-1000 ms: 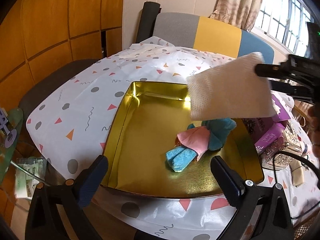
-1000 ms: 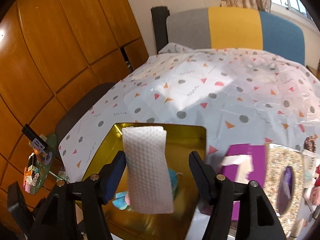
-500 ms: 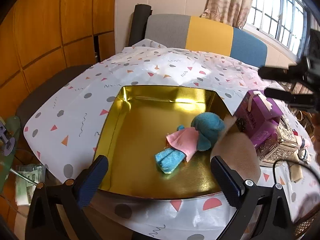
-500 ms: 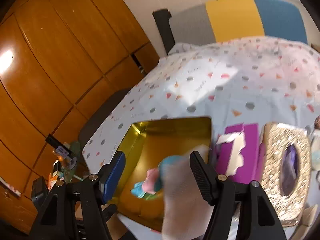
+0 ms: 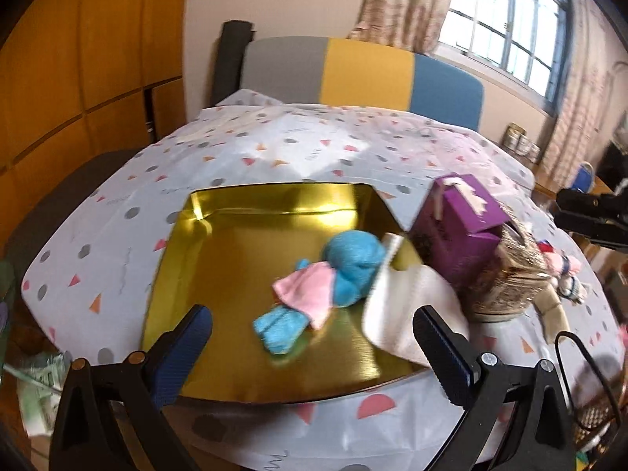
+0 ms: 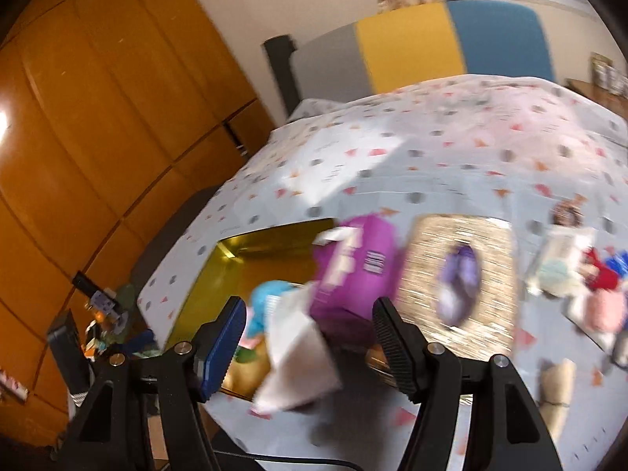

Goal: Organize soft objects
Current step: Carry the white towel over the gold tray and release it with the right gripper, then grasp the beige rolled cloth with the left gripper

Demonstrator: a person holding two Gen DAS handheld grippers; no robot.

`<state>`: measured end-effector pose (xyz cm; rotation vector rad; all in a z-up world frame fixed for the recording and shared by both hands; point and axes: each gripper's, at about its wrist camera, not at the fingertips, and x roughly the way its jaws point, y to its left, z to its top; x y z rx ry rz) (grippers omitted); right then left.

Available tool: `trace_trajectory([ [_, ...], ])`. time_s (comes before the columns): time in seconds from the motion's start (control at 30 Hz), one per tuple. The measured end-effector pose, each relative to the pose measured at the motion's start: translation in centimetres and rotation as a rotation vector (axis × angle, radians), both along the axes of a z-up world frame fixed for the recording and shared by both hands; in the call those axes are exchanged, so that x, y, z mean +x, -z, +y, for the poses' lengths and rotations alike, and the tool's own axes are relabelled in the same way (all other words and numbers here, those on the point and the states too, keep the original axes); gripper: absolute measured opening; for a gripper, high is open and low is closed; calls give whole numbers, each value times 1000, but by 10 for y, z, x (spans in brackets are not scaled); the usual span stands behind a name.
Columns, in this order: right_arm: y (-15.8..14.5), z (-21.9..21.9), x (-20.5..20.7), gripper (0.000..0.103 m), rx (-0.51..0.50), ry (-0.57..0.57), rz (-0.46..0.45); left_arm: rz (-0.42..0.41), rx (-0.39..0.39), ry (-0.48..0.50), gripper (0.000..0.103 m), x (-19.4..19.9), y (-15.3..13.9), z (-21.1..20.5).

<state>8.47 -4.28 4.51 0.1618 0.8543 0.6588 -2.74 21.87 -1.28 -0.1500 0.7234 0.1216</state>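
A gold tray [image 5: 235, 259] sits on the patterned tablecloth. In it lies a blue plush toy with a pink cloth [image 5: 325, 286]. A white cloth [image 5: 408, 310] lies draped over the tray's right rim beside the toy; it also shows in the right wrist view [image 6: 298, 353], blurred. My left gripper [image 5: 314, 349] is open and empty, near the tray's front edge. My right gripper [image 6: 310, 337] is open and empty, above the white cloth; its body shows at the right of the left wrist view [image 5: 588, 219].
A purple box [image 5: 459, 227] and a glittery tissue box [image 6: 459, 274] stand right of the tray. Small soft toys [image 6: 588, 286] lie at the far right of the table. A chair [image 5: 361, 74] stands behind the table. Wooden cabinets [image 6: 98, 137] are on the left.
The right gripper let go of the white cloth, which fell onto the tray's right rim. The right gripper pulled back to the right. The left gripper stayed open near the tray front.
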Motion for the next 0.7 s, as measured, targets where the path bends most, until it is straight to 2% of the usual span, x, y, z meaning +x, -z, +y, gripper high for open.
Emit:
trace_trajectory([
  [0.23,13,-82,-13,68,-31,191,22,-15,27,152,103,9,-11,-45],
  [0.43,25,-144,-26,68,-55,355,48,1,20,289,103,19,-13,-82],
  [0.7,26,-200,-53,68,-66,479,49,31,12,415,103,33,-10,-130],
])
